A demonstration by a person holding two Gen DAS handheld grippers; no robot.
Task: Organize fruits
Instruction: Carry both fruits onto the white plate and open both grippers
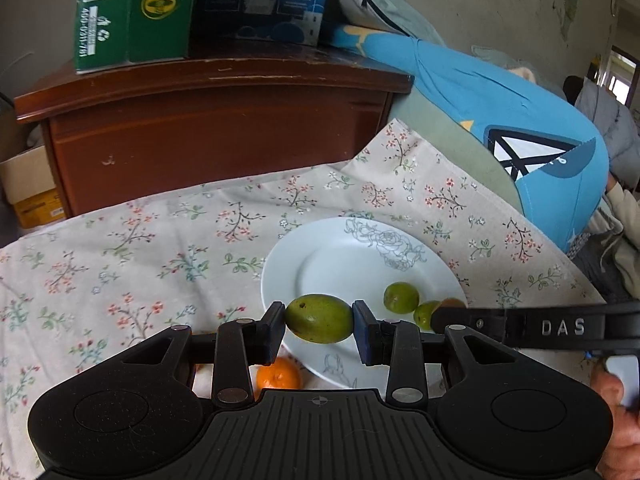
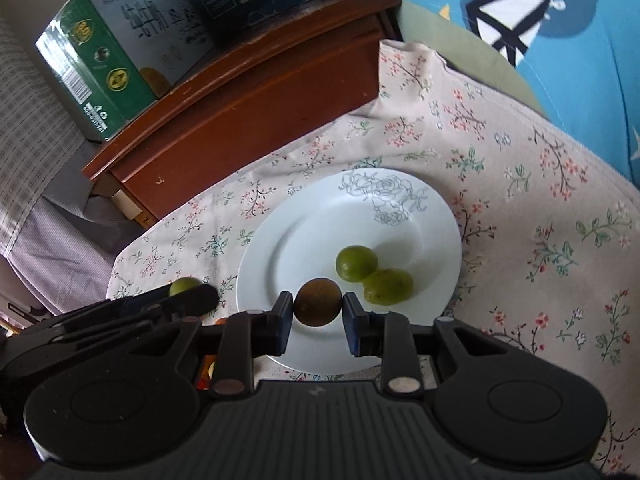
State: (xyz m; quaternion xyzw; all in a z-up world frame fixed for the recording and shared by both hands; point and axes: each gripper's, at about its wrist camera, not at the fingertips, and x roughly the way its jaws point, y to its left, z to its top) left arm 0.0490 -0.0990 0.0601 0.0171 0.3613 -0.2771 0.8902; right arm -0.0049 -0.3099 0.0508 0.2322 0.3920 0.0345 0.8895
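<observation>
My left gripper (image 1: 319,322) is shut on an oval green fruit (image 1: 319,319), held above the near rim of a white plate (image 1: 340,256) with a grey rose print. My right gripper (image 2: 318,309) is shut on a round brownish fruit (image 2: 319,302) over the same plate (image 2: 296,248). Two green fruits (image 2: 356,263) (image 2: 388,287) lie side by side on the plate. An orange mandarin (image 1: 278,376) rests on the cloth below the left gripper. In the right wrist view, the left gripper's fruit (image 2: 182,286) peeks out at the left.
A floral cloth (image 1: 140,248) covers the surface. Behind it stands a brown wooden cabinet (image 1: 216,128) bearing a green carton (image 1: 128,12) and a blue box (image 1: 264,0). A blue cushion (image 1: 500,108) lies at the right. A hand (image 1: 616,420) shows at the lower right.
</observation>
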